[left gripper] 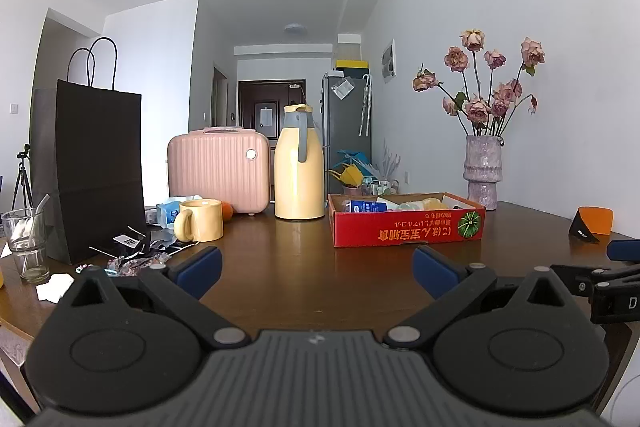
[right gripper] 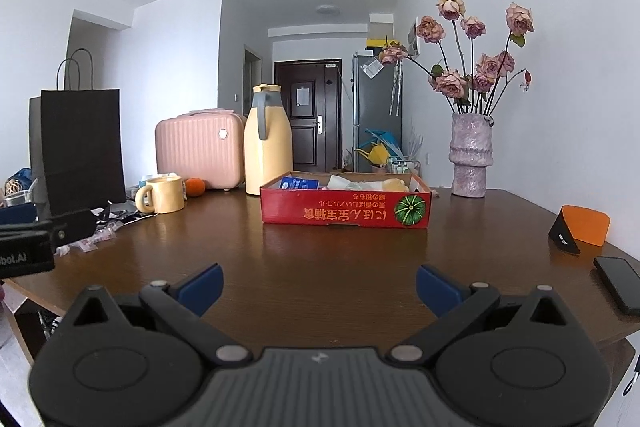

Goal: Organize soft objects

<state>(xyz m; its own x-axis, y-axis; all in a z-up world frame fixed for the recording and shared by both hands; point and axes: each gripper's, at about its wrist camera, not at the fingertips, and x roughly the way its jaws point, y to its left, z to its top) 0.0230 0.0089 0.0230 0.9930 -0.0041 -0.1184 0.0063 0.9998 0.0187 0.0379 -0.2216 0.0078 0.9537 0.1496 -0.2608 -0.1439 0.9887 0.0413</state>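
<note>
A red cardboard box [left gripper: 406, 227] [right gripper: 344, 213] stands on the brown table [left gripper: 304, 259] [right gripper: 320, 251], holding several soft packets, a blue pack [right gripper: 298, 183] among them. More soft packets and wrappers [left gripper: 136, 261] [right gripper: 94, 241] lie at the table's left. My left gripper [left gripper: 316, 269] is open and empty, low over the table's near side, short of the box. My right gripper [right gripper: 320, 287] is open and empty, likewise short of the box. Each gripper shows at the other view's edge.
A black paper bag [left gripper: 96, 167], pink case [left gripper: 218, 171], yellow jug [left gripper: 299, 167], yellow mug [left gripper: 200, 225], an orange [right gripper: 195, 186] and a glass [left gripper: 26, 243] stand at the left and back. A flower vase [left gripper: 483, 171], an orange stand [right gripper: 582, 229] and a phone [right gripper: 620, 283] are on the right.
</note>
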